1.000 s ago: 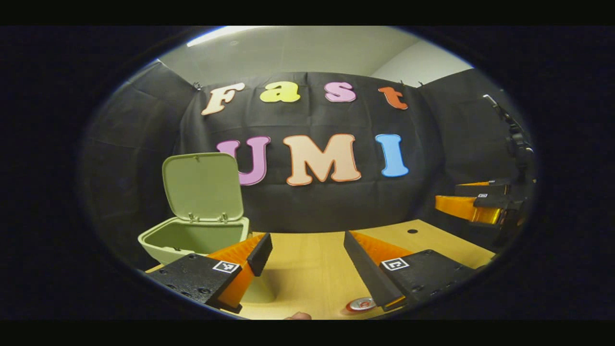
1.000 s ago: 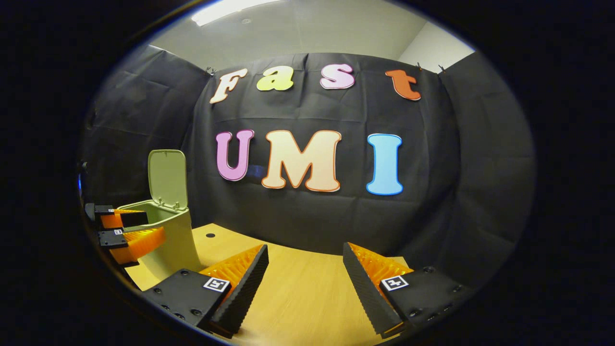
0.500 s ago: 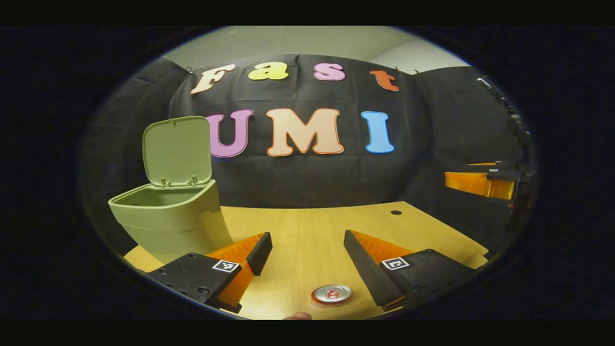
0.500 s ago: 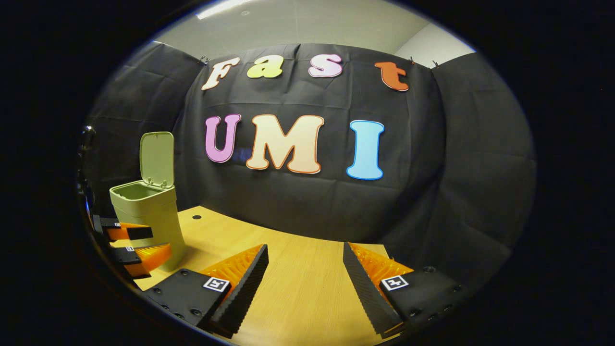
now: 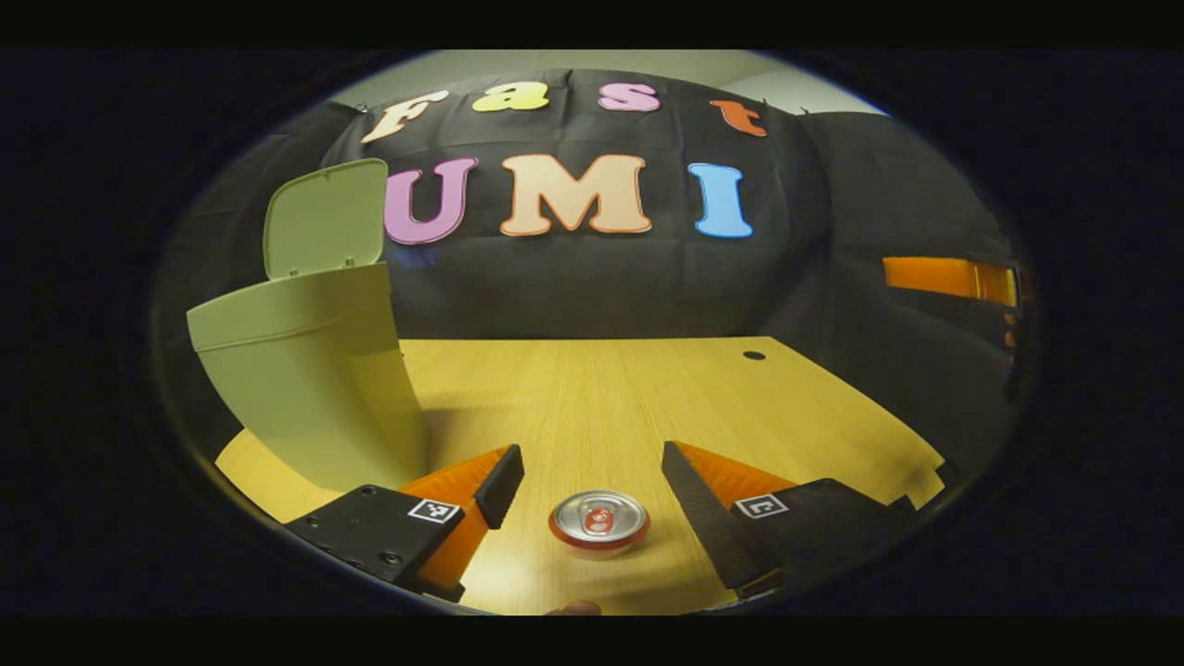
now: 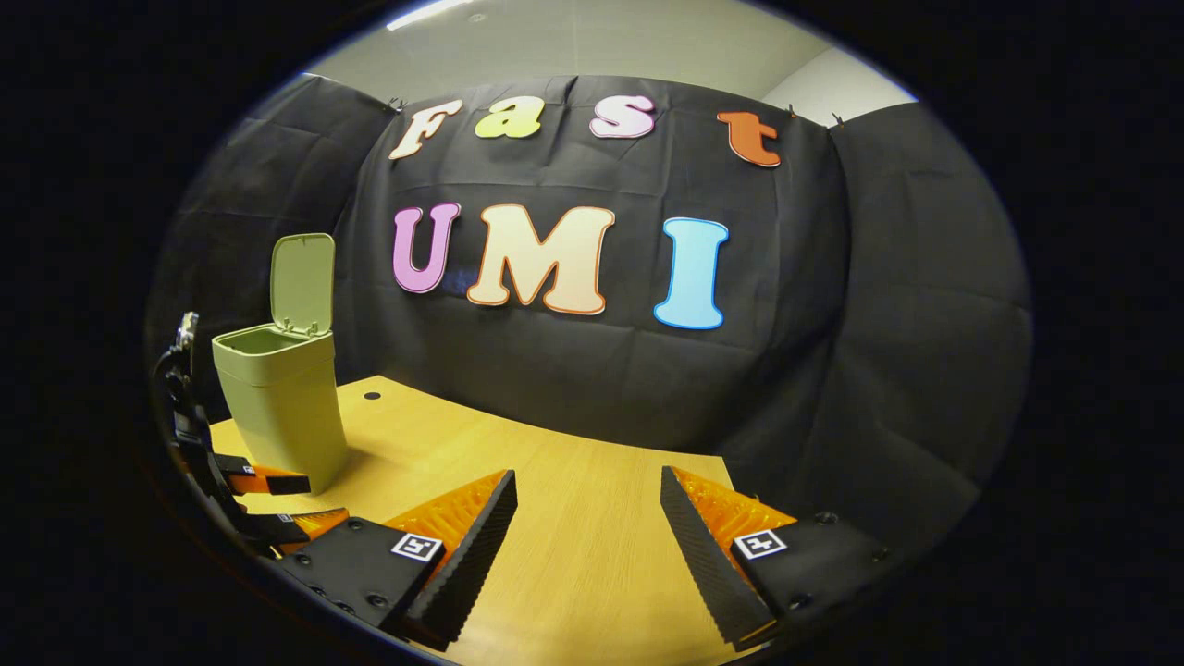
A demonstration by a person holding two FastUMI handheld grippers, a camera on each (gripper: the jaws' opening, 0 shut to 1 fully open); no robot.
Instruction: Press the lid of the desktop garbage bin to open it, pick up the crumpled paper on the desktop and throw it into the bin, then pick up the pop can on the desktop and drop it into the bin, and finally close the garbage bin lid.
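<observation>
In the left gripper view, the left gripper (image 5: 592,490) has its jaws spread wide. The pop can (image 5: 599,520) stands upright on the worktop (image 5: 601,398) in the gap between them, touching neither finger. Its round metal top is shiny, with a red rim and tab area. The right gripper (image 6: 588,518) likewise has its jaws wide apart, with nothing between them but bare wood; its fingers show ridged, saw-toothed inner faces. The worktop is pale wood with a fine straight grain and a small dark round hole (image 5: 754,355) near its far edge. On the left of it stands the garbage bin (image 5: 310,379), smooth pale green plastic tapering downward, its lid (image 5: 326,218) raised upright. Behind hangs creased black cloth.
</observation>
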